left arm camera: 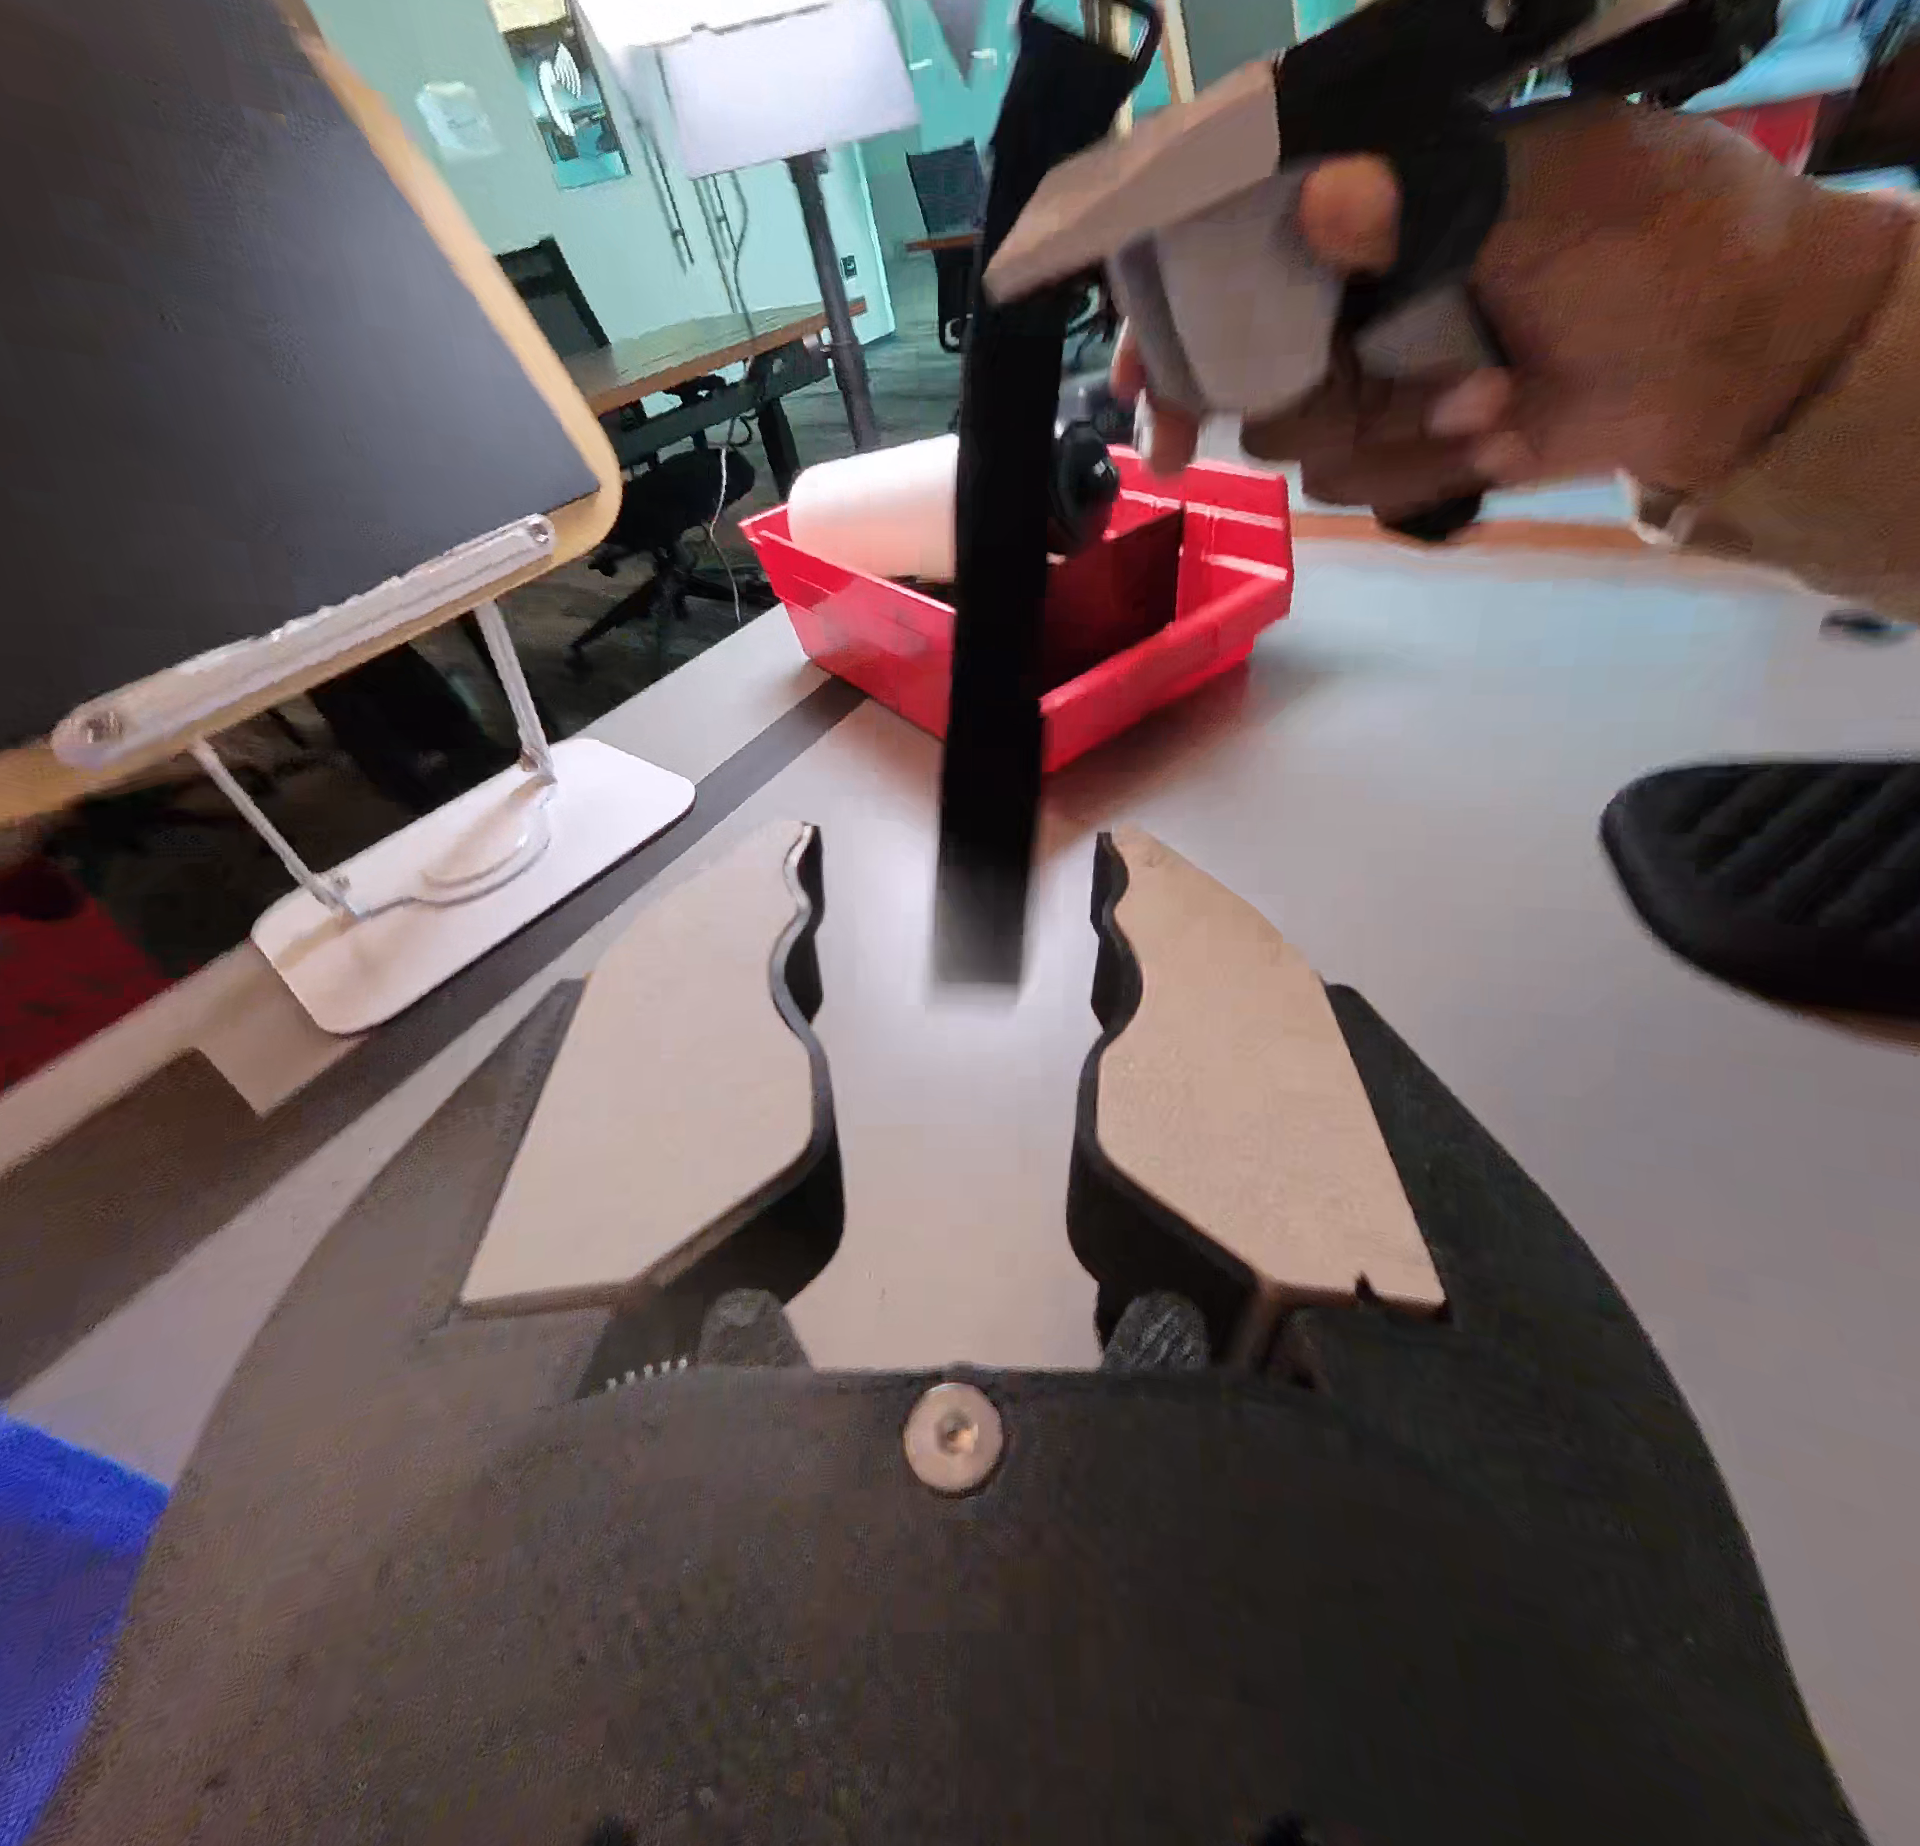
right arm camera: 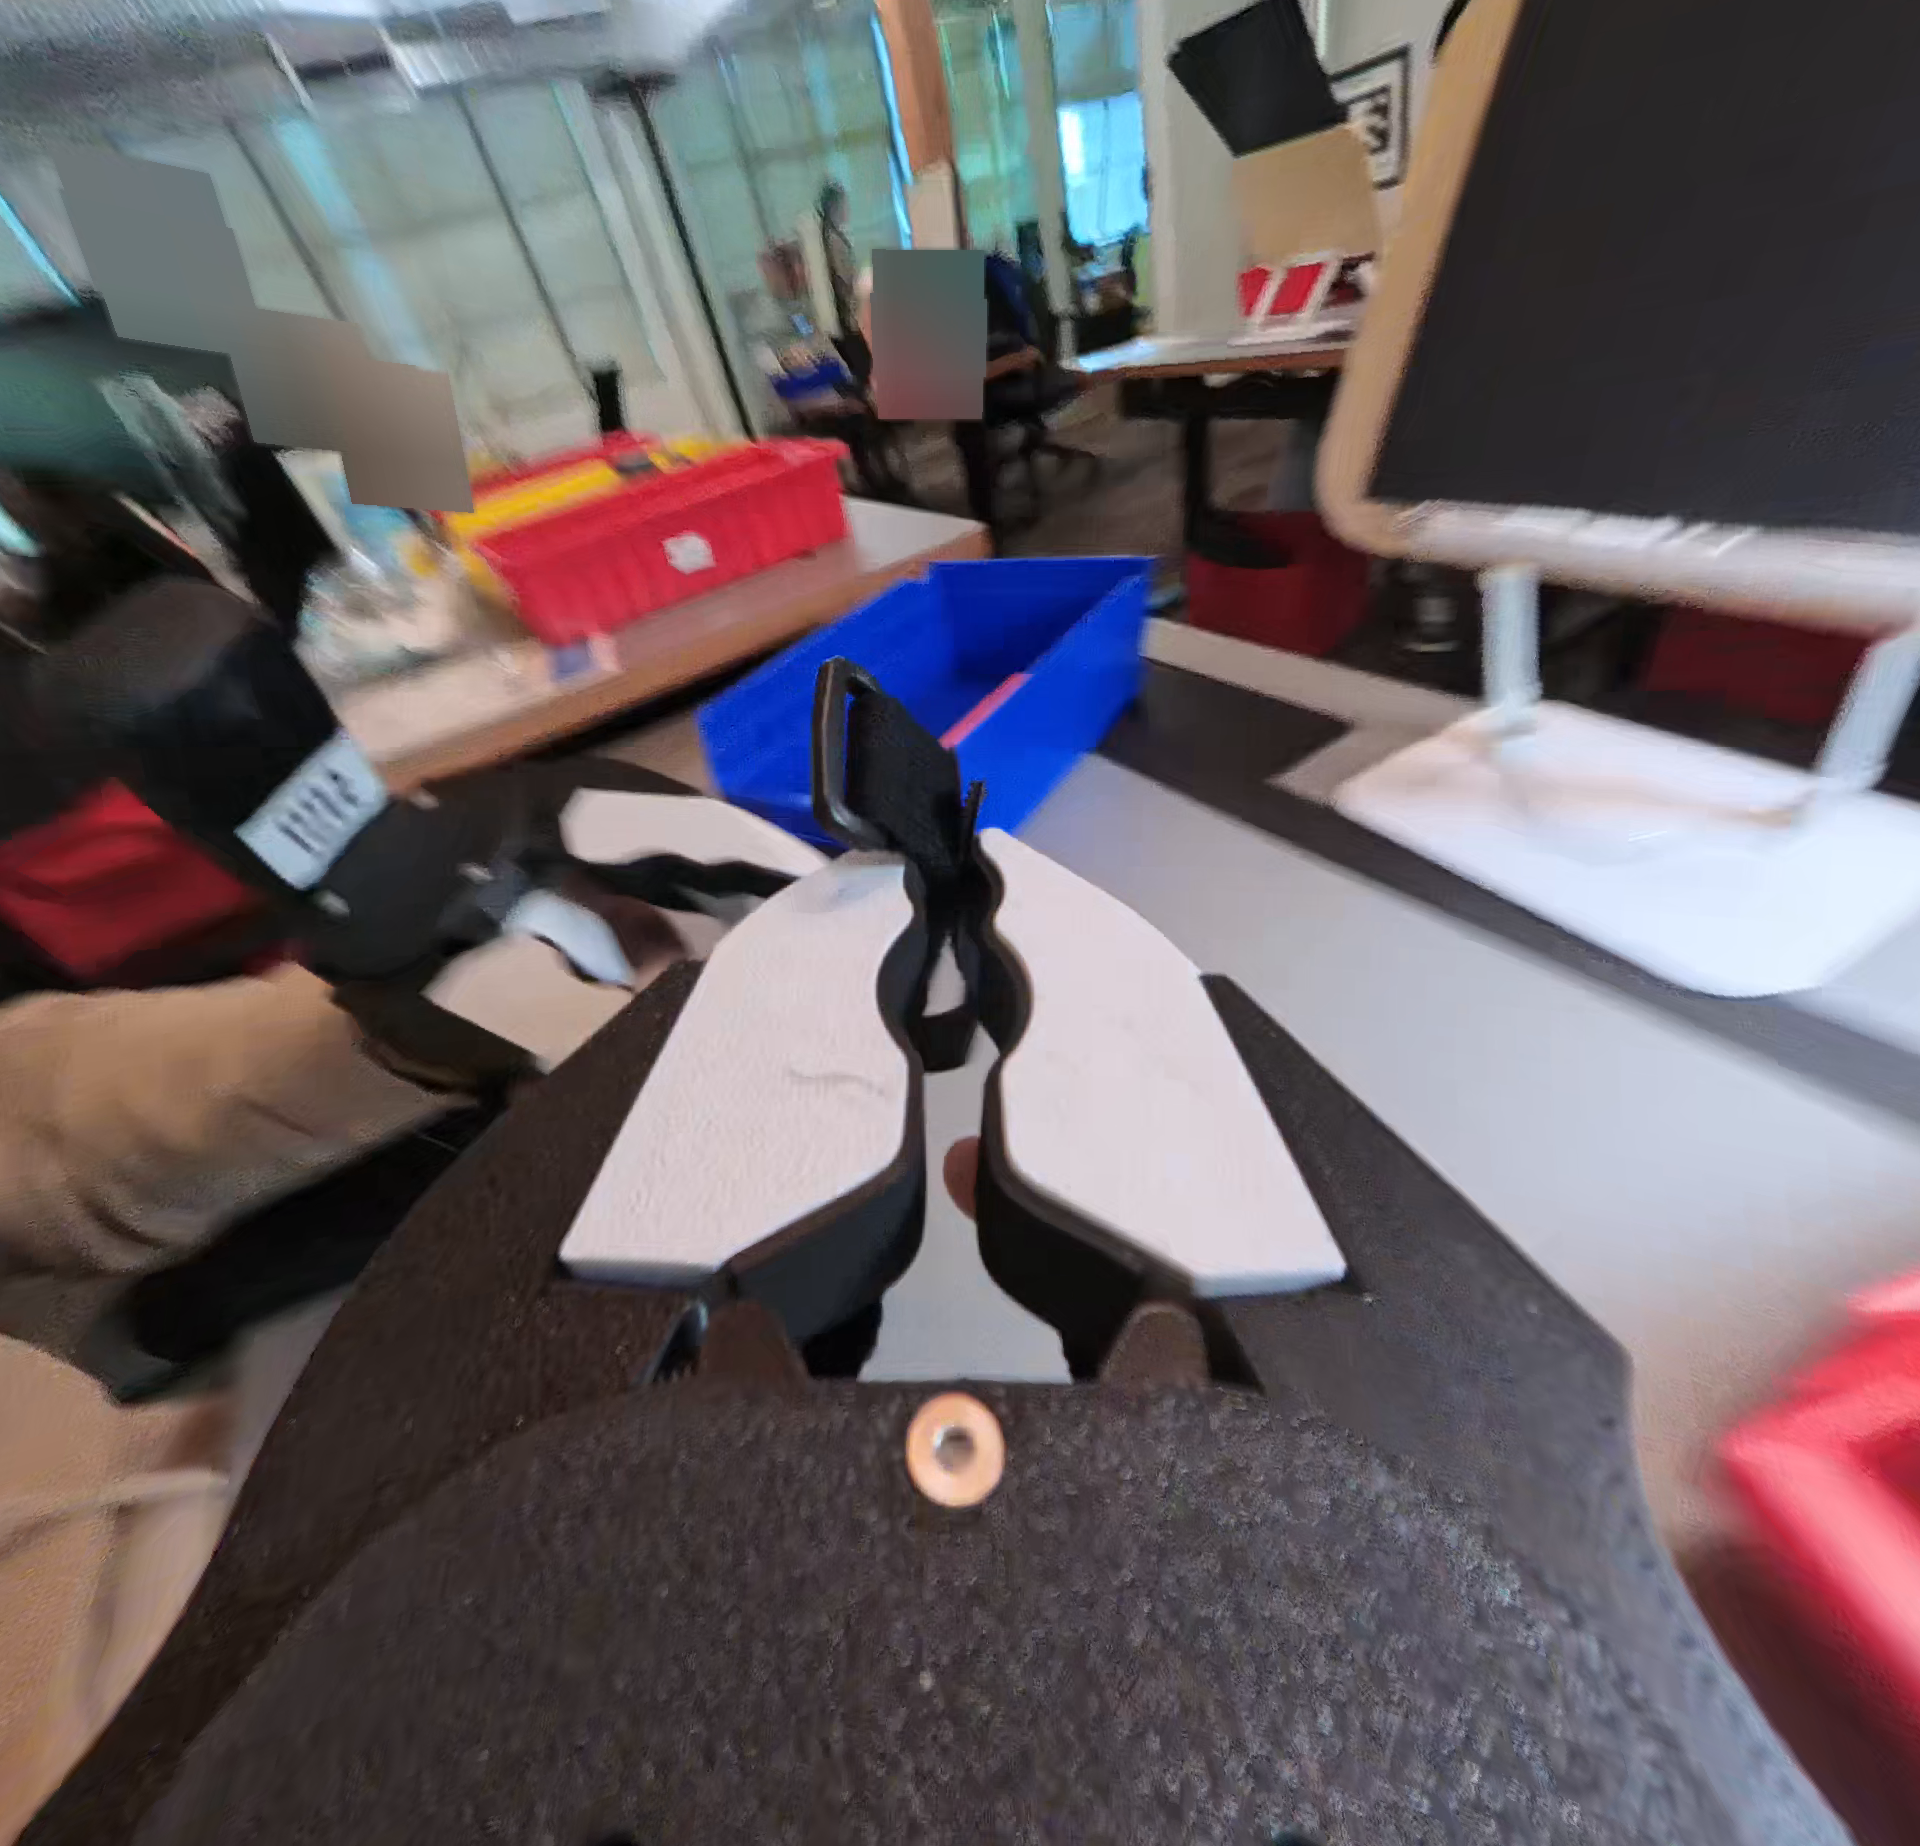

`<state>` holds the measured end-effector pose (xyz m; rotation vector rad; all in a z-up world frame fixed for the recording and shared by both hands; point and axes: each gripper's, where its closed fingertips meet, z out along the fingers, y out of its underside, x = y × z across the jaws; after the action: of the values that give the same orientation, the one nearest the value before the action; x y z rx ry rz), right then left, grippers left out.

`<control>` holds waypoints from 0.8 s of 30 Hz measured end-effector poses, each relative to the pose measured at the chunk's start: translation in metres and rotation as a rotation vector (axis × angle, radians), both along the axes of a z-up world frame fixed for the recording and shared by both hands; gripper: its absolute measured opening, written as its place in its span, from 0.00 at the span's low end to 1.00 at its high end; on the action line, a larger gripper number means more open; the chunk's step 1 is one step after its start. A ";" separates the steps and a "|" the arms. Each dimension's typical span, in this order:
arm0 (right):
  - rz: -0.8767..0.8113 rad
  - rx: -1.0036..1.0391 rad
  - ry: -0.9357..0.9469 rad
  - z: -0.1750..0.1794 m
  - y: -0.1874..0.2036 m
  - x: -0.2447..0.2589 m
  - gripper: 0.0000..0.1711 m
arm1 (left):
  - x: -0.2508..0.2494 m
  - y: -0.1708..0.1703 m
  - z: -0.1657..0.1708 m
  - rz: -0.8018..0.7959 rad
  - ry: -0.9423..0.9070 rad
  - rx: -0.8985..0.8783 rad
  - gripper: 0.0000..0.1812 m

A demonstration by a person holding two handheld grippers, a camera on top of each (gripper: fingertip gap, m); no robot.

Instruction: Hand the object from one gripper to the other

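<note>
Right hand-held gripper (right arm camera: 961,866) pinches the flat black woven strap (left arm camera: 997,570), hanging at twelve o'clock from the left hand-held gripper (left arm camera: 954,861), spread wide, empty.

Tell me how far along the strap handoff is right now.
Done: the right gripper is shut on the black strap near its buckle end, lifted above the table. In hand: the strap's loose end hangs between the fingers of the open left gripper, not yet pinched. Left: the left gripper closes on the strap, then the right lets go.
</note>
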<state>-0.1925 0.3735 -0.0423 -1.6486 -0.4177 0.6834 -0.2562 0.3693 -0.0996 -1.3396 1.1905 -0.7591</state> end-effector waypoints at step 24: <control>-0.350 -0.424 -0.420 -0.059 0.016 0.314 0.31 | -0.021 0.050 -0.052 -0.003 0.065 -0.236 0.21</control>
<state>0.1219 0.3894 -0.1016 -2.2125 -0.2772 0.1606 -0.2774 0.4193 -0.1515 -1.5668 1.1811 -0.8844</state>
